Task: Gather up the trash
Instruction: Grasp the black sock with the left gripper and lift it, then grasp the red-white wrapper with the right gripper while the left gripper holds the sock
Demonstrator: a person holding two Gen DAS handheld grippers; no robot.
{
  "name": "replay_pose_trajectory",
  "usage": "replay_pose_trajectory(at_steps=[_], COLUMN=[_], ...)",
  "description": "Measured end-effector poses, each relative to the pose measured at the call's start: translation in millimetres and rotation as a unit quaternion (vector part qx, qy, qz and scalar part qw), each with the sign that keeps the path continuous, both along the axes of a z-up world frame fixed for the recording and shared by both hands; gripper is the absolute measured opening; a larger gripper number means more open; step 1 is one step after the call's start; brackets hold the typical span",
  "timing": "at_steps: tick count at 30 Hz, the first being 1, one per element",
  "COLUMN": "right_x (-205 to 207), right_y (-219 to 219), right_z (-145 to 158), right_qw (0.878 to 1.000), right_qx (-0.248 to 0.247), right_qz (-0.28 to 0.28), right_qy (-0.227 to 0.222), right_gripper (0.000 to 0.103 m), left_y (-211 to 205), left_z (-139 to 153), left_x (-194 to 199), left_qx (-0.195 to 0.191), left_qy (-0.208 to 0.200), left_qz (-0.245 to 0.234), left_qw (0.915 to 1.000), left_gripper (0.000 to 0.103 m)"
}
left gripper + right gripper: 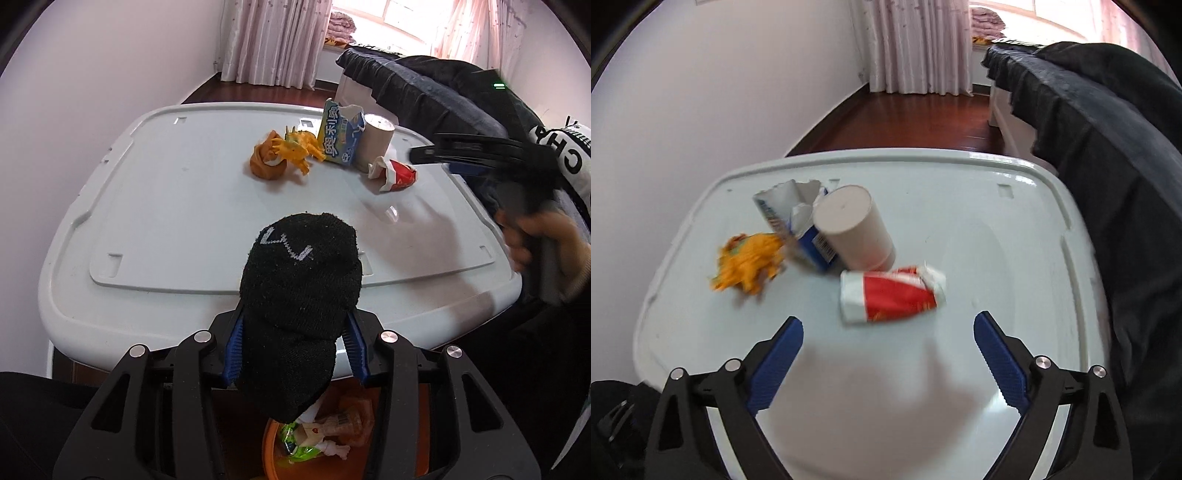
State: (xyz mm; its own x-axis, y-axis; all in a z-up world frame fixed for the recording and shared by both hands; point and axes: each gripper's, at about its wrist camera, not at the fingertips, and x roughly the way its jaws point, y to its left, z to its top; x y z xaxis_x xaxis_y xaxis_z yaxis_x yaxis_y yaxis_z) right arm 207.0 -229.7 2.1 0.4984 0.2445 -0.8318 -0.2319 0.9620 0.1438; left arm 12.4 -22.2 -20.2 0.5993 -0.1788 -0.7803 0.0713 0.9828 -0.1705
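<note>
Left gripper (295,350) clamps a black sock (299,295). Right gripper (888,354) spread wide, empty, near crushed red-and-white wrapper (892,293) on white lid (1015,229). Advice: straddle wrapper fully before closing.

Plain pale wall (713,92) at left. Dark red wooden floor (905,122) gleaming beyond the white plastic lid (1015,206). Pink curtains (280,40) hanging at the back, bright daylight through the window (402,14). Dark cloth (1108,129) draped at right.

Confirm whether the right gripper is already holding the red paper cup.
No, the right gripper is open, with the red paper cup lying ahead of its fingertips.
</note>
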Motion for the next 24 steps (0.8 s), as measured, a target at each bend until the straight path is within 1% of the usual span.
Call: replay_pose_trajectory(at_steps=[1, 3, 4, 7, 9, 13, 14, 15, 16, 17, 18, 19, 24], right_x=[4.3, 13.1, 17.2, 27.6, 33.5, 49.1, 51.2, 50.1, 49.3, 47.0, 44.7, 41.5, 37.0], right_y=[2.2, 12.4, 17.7, 21.9, 18.0, 8.8, 9.7, 11.5, 14.1, 17.9, 21.5, 23.2, 24.7], right_z=[-2.6, -11.2, -16.1, -27.9, -34.6, -51.0, -54.0, -54.4, -55.5, -56.5, -58.3, -57.0, -57.8], right_qw=[1.000, 0.999, 0.998, 0.996, 0.996, 0.997, 0.997, 0.998, 0.997, 0.996, 0.995, 0.995, 0.996], right_qx=[-0.004, -0.027, -0.046, -0.076, -0.072, -0.042, -0.038, -0.042, -0.049, -0.067, -0.082, -0.082, -0.083], right_qz=[0.003, 0.022, 0.035, 0.052, 0.050, 0.050, 0.049, 0.050, 0.051, 0.049, 0.050, 0.052, 0.038], right_qy=[0.001, -0.001, -0.005, -0.004, 0.003, 0.033, 0.037, 0.027, 0.023, 0.016, 0.009, 0.000, -0.006], right_gripper=[0.098, 0.098, 0.098, 0.098, 0.098, 0.098, 0.098, 0.099, 0.098, 0.096, 0.091, 0.084, 0.083], left_y=[0.8, 3.1, 4.0, 5.8, 6.3, 6.7, 6.6, 6.3, 6.0, 5.9, 5.9, 5.8, 4.4], left_z=[-0.1, -1.4, -2.2, -4.2, -4.8, -7.2, -7.7, -8.2, -8.4, -8.4, -8.6, -8.7, -9.1], left_x=[-0.1, 0.2, 0.1, 0.6, 1.6, 3.6, 4.2, 4.5, 4.7, 5.1, 5.2, 5.3, 5.2], left_qx=[-0.004, -0.011, -0.014, -0.016, -0.019, -0.024, -0.025, -0.025, -0.024, -0.023, -0.024, -0.024, -0.021], left_qy=[0.001, 0.004, 0.006, 0.011, 0.013, 0.017, 0.019, 0.020, 0.021, 0.021, 0.021, 0.022, 0.023], left_qz=[0.001, 0.004, 0.005, 0.010, 0.010, 0.010, 0.010, 0.010, 0.010, 0.010, 0.011, 0.011, 0.010], left_qw=[1.0000, 0.9999, 0.9999, 0.9998, 0.9997, 0.9995, 0.9995, 0.9994, 0.9994, 0.9994, 0.9994, 0.9994, 0.9995], left_gripper=[0.044, 0.044, 0.044, 0.044, 0.044, 0.044, 0.044, 0.044, 0.044, 0.044, 0.044, 0.044, 0.044])
